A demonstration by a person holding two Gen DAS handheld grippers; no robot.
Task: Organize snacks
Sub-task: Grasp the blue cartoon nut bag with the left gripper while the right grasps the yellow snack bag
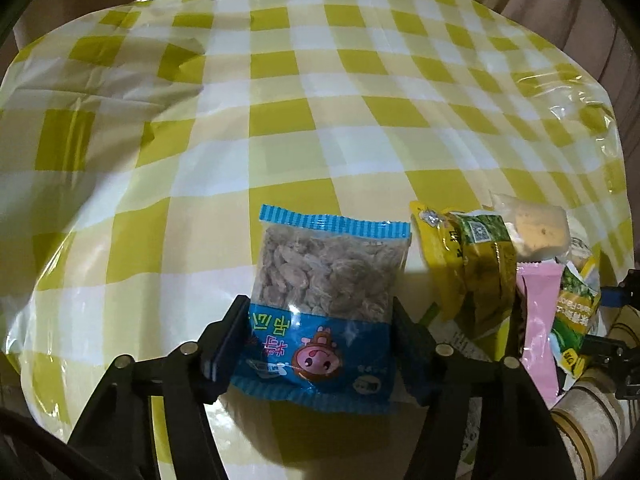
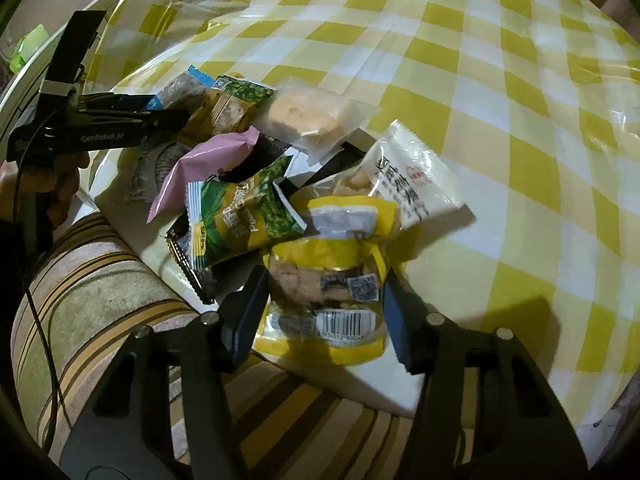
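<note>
— Gripping what? 
— Left gripper [image 1: 320,344] clamps the blue snack bag [image 1: 324,300] between its fingers, long axis pointing forward; right gripper [image 2: 322,320] clamps the yellow packet [image 2: 328,280] likewise.

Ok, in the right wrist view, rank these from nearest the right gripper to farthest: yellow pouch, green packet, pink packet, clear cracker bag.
1. Yellow pouch, between the right gripper's fingers.
2. Green packet, up and left.
3. Pink packet, farther left, behind the green one.
4. Clear cracker bag, at the pile's far side.
</note>
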